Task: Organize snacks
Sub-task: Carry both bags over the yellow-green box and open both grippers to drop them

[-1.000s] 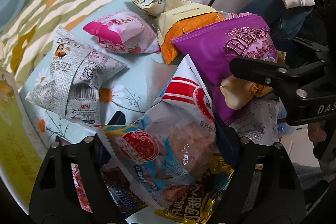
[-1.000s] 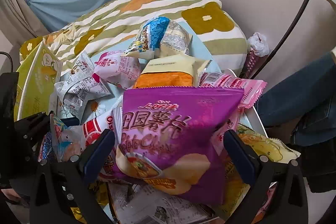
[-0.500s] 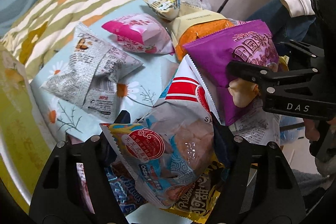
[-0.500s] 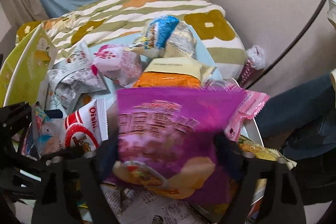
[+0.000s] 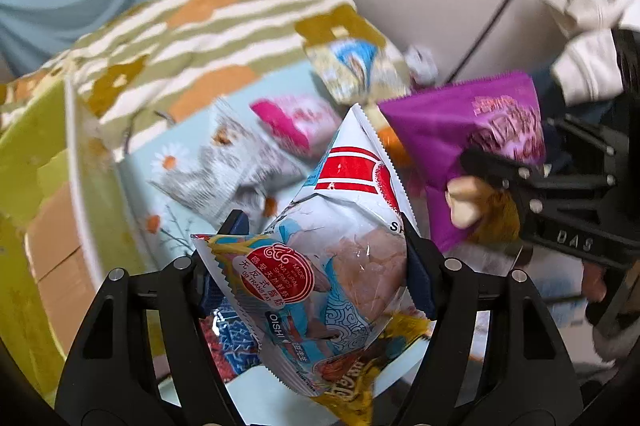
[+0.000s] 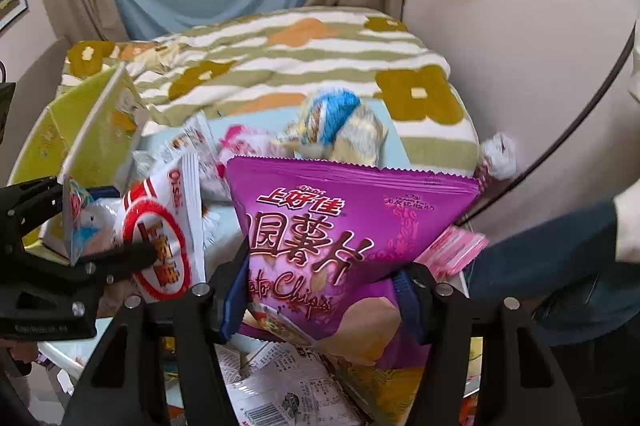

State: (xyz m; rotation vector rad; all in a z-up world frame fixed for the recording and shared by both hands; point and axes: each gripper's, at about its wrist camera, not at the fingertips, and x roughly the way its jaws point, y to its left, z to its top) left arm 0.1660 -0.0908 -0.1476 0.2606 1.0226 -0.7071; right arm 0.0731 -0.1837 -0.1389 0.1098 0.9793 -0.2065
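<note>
One striped, flowered quilt (image 6: 280,66) fills the upper centre of the right wrist view. One yellow-green box (image 6: 80,130) stands at left. One purple chip bag (image 6: 348,238) is held at centre frame between the pads of the right gripper (image 6: 320,294), whose jaws are closing on it. One white, red and blue prawn-cracker bag (image 5: 340,258) is gripped, partly squeezed, in the left gripper (image 5: 316,266) at lower centre of the left wrist view. Three loose packets are counted behind: one grey (image 5: 224,170), one pink (image 5: 296,118), one blue-and-cream (image 5: 356,70).
</note>
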